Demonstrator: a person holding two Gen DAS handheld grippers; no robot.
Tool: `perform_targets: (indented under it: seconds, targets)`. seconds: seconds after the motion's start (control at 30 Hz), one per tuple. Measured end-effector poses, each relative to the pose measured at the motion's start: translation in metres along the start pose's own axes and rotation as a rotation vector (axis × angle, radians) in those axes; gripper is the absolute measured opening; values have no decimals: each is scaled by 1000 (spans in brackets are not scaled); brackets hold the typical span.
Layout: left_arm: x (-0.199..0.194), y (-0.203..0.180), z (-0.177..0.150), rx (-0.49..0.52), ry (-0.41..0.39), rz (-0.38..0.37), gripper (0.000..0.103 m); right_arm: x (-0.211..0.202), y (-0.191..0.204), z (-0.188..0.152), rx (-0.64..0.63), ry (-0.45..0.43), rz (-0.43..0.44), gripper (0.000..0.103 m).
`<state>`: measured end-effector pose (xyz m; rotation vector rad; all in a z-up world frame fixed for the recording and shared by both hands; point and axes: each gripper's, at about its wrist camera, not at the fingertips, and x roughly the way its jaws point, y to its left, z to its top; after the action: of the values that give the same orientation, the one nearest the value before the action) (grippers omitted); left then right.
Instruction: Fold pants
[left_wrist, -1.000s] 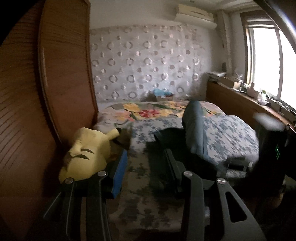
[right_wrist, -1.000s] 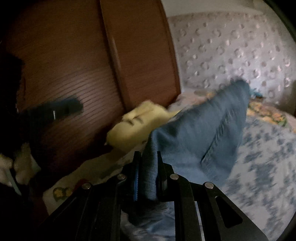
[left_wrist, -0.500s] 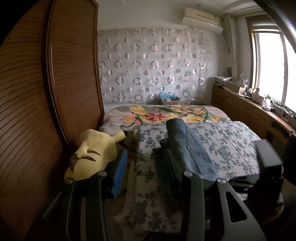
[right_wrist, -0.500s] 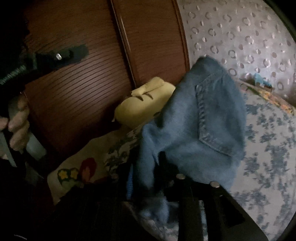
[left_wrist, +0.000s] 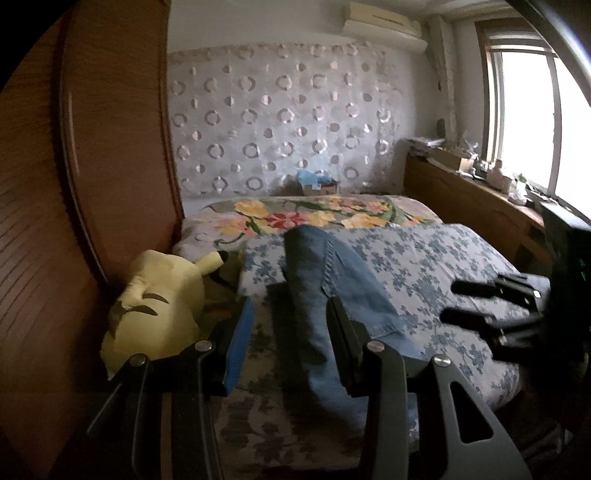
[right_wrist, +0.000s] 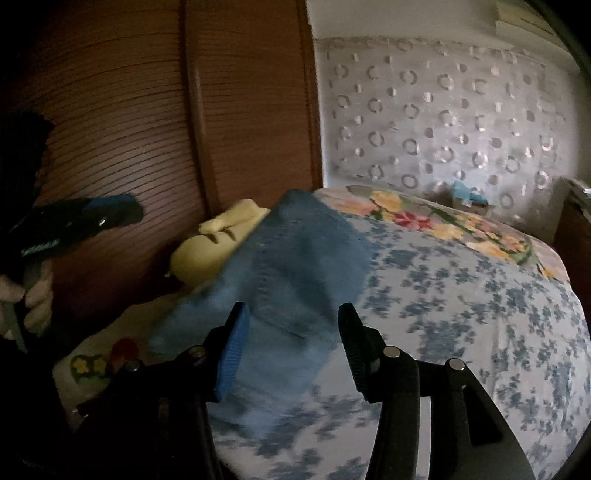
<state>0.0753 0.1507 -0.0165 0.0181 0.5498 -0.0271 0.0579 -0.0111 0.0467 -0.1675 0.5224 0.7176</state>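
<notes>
**Operator:** Right wrist view: report finger state.

**Gripper:** My right gripper (right_wrist: 291, 325) has just been opening. My jaws stand spread; the pants (right_wrist: 295, 280) lie between and beyond them, and no pad presses the cloth. My left gripper (left_wrist: 291, 314) is also spread, over the near end of the pants, gripping nothing.

**Operator:** Clearance?

**Gripper:** The bed (left_wrist: 436, 258) has open blue-flowered cover to the right of the pants, up to its rounded edge. To the left, a yellow plush toy (left_wrist: 159, 306) lies just beside the bed, against the wooden slatted door (left_wrist: 48, 221).

**Operator:** Condition of the pants?

**Gripper:** Blue denim, folded into a long narrow strip running away from me, with seam stitching visible. The far end lies near the flowered blanket (left_wrist: 314, 216).
</notes>
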Motion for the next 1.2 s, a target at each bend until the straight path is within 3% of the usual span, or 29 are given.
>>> perform_targets:
  seconds: [0.27,0.53,0.8,0.97,1.03,1.2]
  targets:
    - [49,-15,-21,-4,113,-40,42,59,-35,26,39,76,-15,60]
    - [67,-14,-27,-11,157,-32,42,119,-60,59,118,111,44,61]
    - [75,-15,-33,-14,188,-15,42,179,-72,56,177,219,155,62]
    - [75,-15,-39,-25,202,-14,42,187,-64,55,157,242,180,61]
    - [78,-15,-41,-24,210,-16,42,191,-68,55,149,253,194,57]
    - [78,-16,-44,-27,220,-26,42,186,-66,58,125,223,192,29]
